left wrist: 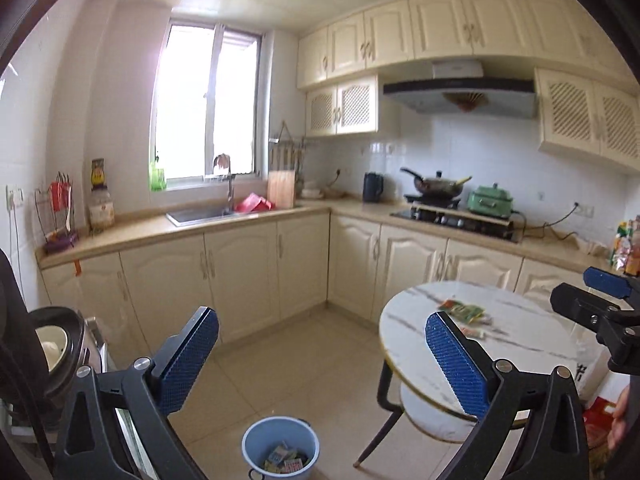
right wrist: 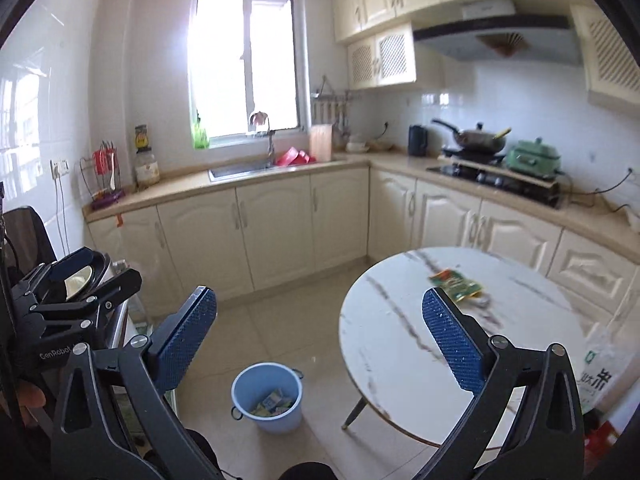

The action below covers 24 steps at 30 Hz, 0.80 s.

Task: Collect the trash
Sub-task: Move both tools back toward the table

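Left gripper: black frame, blue dimpled pads, jaws spread to full width, nothing between them. Raised above the floor, facing the kitchen.

Right gripper: same build, jaws likewise at full spread, nothing held. Lettering "CenRobot" legible in the right wrist view on the black body of the left unit at the frame's left edge.

Trash, on table: crumpled green and orange snack wrappers, glossy foil, lying loose on the far part of the tabletop; print too small to read. Same wrappers in the left wrist view.

Trash, collected: small printed packets, yellow and blue, piled at the bottom of the bucket; labels unreadable.

Bucket: light blue plastic, round, metal bail handle, standing on the floor tiles just left of the table.

Table: round top, white marble pattern with grey veins, thin gold rim, slanted dark legs; lower shelf visible in the left wrist view.

White sack beside the table at right, green logo and large black Chinese characters, partly cut off.

Countertop: beige, L-shaped, over cream panelled cabinet doors. Steel sink, black kettle, dark wok on the hob, mint-green electric pot.
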Motion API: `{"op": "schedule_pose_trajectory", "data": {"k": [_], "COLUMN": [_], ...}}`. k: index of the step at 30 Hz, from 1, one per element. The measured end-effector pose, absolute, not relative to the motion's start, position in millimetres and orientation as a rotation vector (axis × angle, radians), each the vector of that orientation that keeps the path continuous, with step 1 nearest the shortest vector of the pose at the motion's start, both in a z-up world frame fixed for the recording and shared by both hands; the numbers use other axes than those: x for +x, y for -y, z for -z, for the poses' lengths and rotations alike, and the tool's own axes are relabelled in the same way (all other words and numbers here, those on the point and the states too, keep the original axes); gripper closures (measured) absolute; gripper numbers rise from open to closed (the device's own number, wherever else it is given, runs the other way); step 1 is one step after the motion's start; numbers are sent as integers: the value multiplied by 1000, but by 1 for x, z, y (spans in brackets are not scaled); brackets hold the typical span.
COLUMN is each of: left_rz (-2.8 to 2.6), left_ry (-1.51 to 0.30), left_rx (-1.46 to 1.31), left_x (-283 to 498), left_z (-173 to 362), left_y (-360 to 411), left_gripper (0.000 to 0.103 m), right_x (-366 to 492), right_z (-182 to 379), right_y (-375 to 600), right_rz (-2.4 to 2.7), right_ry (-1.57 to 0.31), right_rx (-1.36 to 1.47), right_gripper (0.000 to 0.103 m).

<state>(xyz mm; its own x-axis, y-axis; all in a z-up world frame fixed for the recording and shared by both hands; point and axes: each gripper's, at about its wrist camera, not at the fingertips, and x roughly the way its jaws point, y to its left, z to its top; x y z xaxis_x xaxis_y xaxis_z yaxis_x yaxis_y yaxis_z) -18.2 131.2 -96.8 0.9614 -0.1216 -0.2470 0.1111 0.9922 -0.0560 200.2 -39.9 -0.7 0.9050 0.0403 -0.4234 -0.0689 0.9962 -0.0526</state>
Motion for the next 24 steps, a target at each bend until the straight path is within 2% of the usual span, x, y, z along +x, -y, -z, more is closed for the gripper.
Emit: {"op": "schedule_pose_trajectory", "data": {"k": [6, 12, 24], "left_rz": [128, 132, 135], "left_ry": [-145, -84, -66], "left_rx": [-22, -7, 11], "left_x": [-89, -146, -171], "left_z": [103, 123, 139], "left_y": [-124, -123, -119], "left_gripper": [1, 1, 1], "right_x": [150, 126, 118], "right_z": [-42, -57, -59], "right_y": [50, 52, 72], "right_rz": [32, 45, 79], "right_ry": [-317, -279, -258], "right_rx": [-93, -92, -64], "right_gripper": [0, 0, 0]}}
